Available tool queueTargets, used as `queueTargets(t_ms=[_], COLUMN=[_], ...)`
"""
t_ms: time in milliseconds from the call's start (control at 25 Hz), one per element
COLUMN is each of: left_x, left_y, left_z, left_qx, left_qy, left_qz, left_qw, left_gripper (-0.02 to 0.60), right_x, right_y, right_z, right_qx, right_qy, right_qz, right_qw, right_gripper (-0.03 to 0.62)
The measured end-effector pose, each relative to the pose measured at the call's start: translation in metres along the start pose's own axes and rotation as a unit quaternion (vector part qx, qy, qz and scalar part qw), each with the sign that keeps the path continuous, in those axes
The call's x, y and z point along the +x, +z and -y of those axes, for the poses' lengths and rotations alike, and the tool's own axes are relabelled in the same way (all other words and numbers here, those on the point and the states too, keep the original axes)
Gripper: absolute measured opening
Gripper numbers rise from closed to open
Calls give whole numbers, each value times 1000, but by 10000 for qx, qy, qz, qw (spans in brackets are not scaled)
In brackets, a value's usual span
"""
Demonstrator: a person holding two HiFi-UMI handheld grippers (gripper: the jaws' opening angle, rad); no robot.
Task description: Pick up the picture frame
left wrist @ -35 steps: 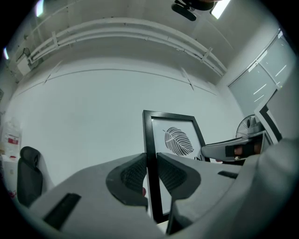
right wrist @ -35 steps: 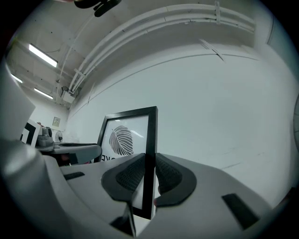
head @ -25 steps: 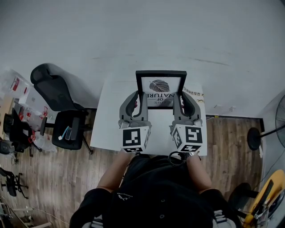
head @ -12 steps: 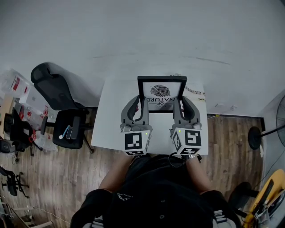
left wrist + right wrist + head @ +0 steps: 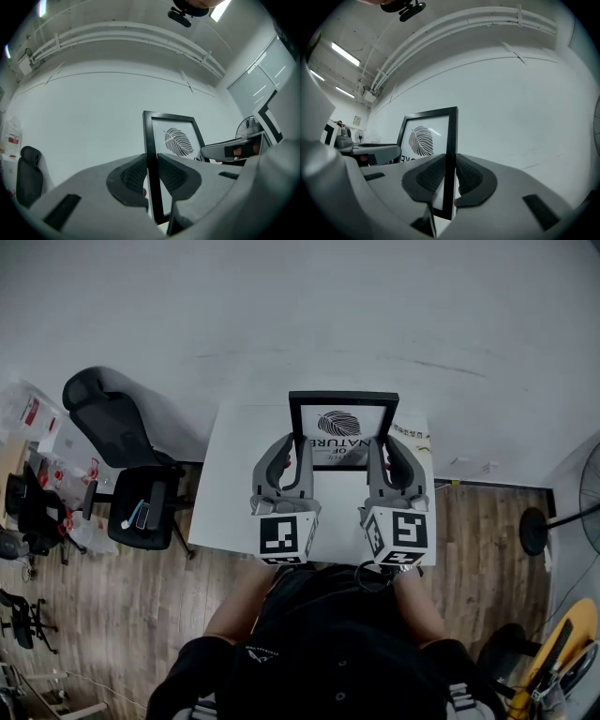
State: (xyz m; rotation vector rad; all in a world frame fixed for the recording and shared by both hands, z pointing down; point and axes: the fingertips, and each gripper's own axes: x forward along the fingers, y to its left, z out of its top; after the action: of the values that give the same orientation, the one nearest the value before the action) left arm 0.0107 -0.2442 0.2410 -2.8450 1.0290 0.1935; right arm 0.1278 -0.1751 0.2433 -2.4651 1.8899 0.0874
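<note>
The picture frame point(image 5: 342, 427) is black-edged, with a dark leaf print and some lettering on white, and it is held between the two grippers with its printed face towards the person. The left gripper point(image 5: 294, 448) is clamped on the frame's left side bar: in the left gripper view the bar runs upright between the two ribbed pads point(image 5: 133, 176), which press on it from either side, and the rest of the frame point(image 5: 174, 136) extends to that gripper's right. The right gripper point(image 5: 386, 446) does the same on the opposite side bar. In the right gripper view its pads point(image 5: 469, 177) are closed on the thin black edge, and the leaf print point(image 5: 423, 140) sits to that gripper's left. Both grippers point away from the person, side by side, with the lower part of the frame spanning the gap between them. Whether the bottom edge clears the surface I cannot tell.

Beneath the grippers is a small white table point(image 5: 234, 493), pushed against a pale wall point(image 5: 300, 306). Out to the left gripper's left stands a black office chair point(image 5: 122, 437) on a wood-plank floor point(image 5: 112, 615), and far off to the right gripper's right a standing fan point(image 5: 586, 493) is cut by the edge of the head view.
</note>
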Motion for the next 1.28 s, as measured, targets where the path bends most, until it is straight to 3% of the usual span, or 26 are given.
queueTargets(t_ms=[360,1280], left_x=[2,11], left_y=[7,-20], left_z=[2,2], left_qx=[39,-1], left_qy=[4,-6], left_qz=[60,-241], left_qw=[10000,9997], left_gripper=[72,72], right_x=[0,8], right_y=[7,-20], right_z=[2,8], right_qx=[-40,77], right_qy=[-27,-124], right_qz=[92,-188], right_qw=[9999,9997], right_gripper=[66,67])
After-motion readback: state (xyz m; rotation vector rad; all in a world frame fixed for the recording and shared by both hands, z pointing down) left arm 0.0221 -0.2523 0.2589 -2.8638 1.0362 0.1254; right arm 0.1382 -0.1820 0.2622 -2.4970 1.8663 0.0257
